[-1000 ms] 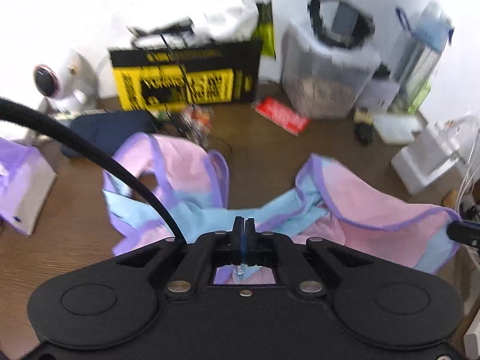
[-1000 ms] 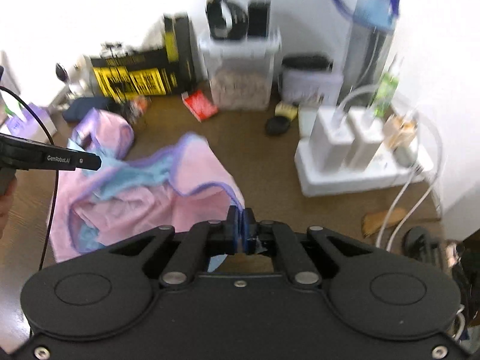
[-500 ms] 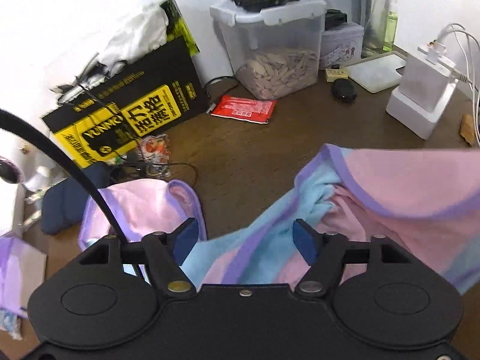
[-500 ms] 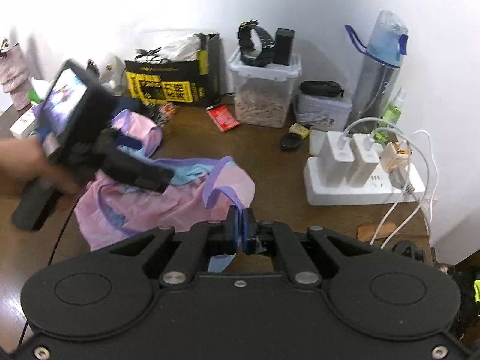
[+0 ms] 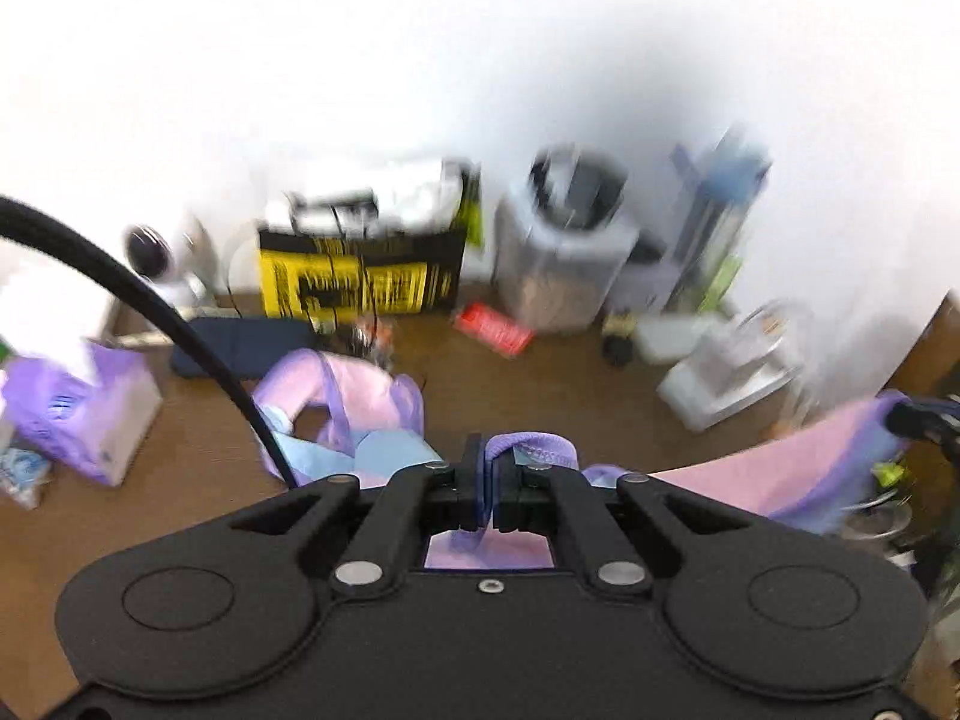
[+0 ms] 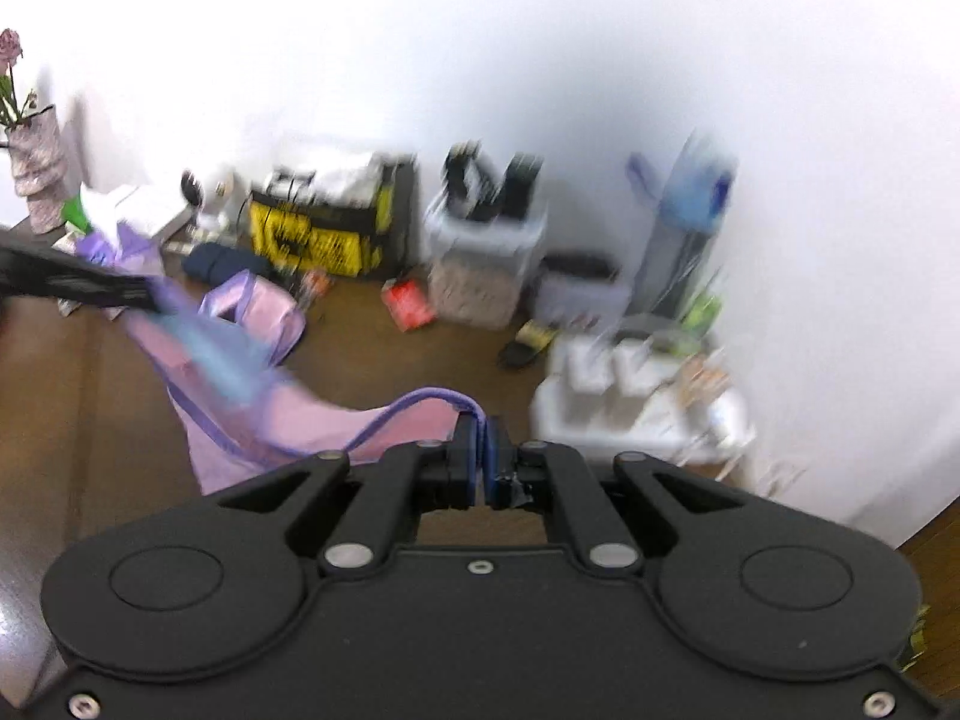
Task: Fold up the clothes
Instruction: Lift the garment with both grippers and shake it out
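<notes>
A pink garment (image 5: 798, 468) with purple hems and light blue panels hangs stretched between both grippers, above the brown table (image 5: 540, 396). My left gripper (image 5: 483, 456) is shut on a purple hem loop. Its far part (image 5: 360, 402) still lies bunched on the table. In the right wrist view my right gripper (image 6: 483, 438) is shut on another purple hem, and the garment (image 6: 258, 420) sags away to the left gripper (image 6: 141, 294), which pinches it at the far left. The right gripper (image 5: 900, 414) shows at the right edge of the left wrist view. Both views are blurred.
Along the wall stand a yellow-and-black box (image 5: 360, 282), a clear plastic container (image 5: 558, 276), a blue bottle (image 5: 714, 216) and a white charger block (image 6: 624, 402). A red packet (image 5: 495, 330), a navy pouch (image 5: 240, 342) and a purple tissue box (image 5: 78, 408) lie nearby.
Half a second ago the left gripper stood open over the cloth; now it is shut on a purple hem. Both grippers have risen, lifting the garment and stretching it between them.
</notes>
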The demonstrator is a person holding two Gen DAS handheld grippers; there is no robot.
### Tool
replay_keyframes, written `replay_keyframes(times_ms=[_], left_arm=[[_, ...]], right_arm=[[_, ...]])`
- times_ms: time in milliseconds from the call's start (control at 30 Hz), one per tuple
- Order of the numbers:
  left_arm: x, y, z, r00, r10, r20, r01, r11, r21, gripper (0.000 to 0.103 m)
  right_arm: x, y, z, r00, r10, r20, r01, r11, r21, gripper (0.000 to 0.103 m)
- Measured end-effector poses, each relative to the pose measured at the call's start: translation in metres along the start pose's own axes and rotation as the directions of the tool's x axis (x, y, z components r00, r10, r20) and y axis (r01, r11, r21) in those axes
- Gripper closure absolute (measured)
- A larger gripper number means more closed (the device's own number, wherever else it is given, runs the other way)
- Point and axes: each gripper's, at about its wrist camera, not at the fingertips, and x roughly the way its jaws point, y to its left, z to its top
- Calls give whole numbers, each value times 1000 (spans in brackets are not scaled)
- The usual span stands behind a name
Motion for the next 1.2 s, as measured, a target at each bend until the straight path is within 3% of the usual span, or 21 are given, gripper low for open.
replay_keyframes(times_ms=[67,133,233,300,400,500,600,667,733,767,833,900,933,967,1000,1033,1067,1133,1200], left_arm=[[-49,-10,5,998,-10,62,12,1000,-27,101],[-85,-17,14,993,-25,117,32,997,-65,101],[-145,-26,32,974,-48,222,74,991,-112,101],[-180,-34,45,954,-56,295,93,989,-113,101],[-211,-42,60,934,-73,351,123,985,-122,101],[-218,-49,65,926,-80,369,132,984,-118,101],[-191,-51,58,947,-39,320,90,985,-148,101],[-155,-45,49,969,-3,246,56,977,-207,101],[-125,-39,43,980,44,193,4,970,-243,101],[-100,-35,41,984,68,163,-25,968,-249,101],[-46,-25,36,986,89,142,-53,969,-240,100],[-2,-14,30,985,112,128,-80,969,-232,97],[25,-7,21,981,172,92,-146,960,-240,81],[51,2,9,970,240,25,-226,939,-259,55],[60,7,2,960,277,-31,-275,922,-273,47],[64,13,-10,950,299,-91,-312,905,-289,44],[62,16,-25,951,284,-119,-307,904,-297,44],[49,19,-49,969,212,-125,-240,923,-300,39],[31,21,-71,966,201,-161,-242,920,-307,31]], right_arm=[[-31,0,20,995,-21,102,24,999,-28,99],[-68,2,43,974,-39,224,57,995,-78,99],[-123,2,77,921,-42,387,92,990,-111,99],[-143,2,89,896,-41,443,105,987,-121,99],[-191,5,116,827,-38,561,149,977,-153,99],[-203,8,129,801,-28,598,157,974,-165,99],[-179,15,139,828,-1,560,127,974,-186,99],[-145,19,141,869,34,494,69,980,-189,99],[-71,30,138,923,52,380,29,979,-203,99],[-52,34,137,935,52,351,23,978,-206,99],[32,49,130,970,24,243,29,977,-212,99],[93,64,121,986,-16,163,52,975,-217,93],[130,70,111,993,-41,110,65,973,-220,84],[165,76,101,996,-63,60,75,972,-221,63],[194,81,89,996,-84,-13,79,971,-226,48],[206,84,69,994,-80,-77,60,972,-228,45],[213,86,47,989,-64,-132,33,974,-226,43],[196,88,16,988,-27,-149,-8,974,-227,30],[165,87,-10,986,-2,-169,-39,971,-237,28]])
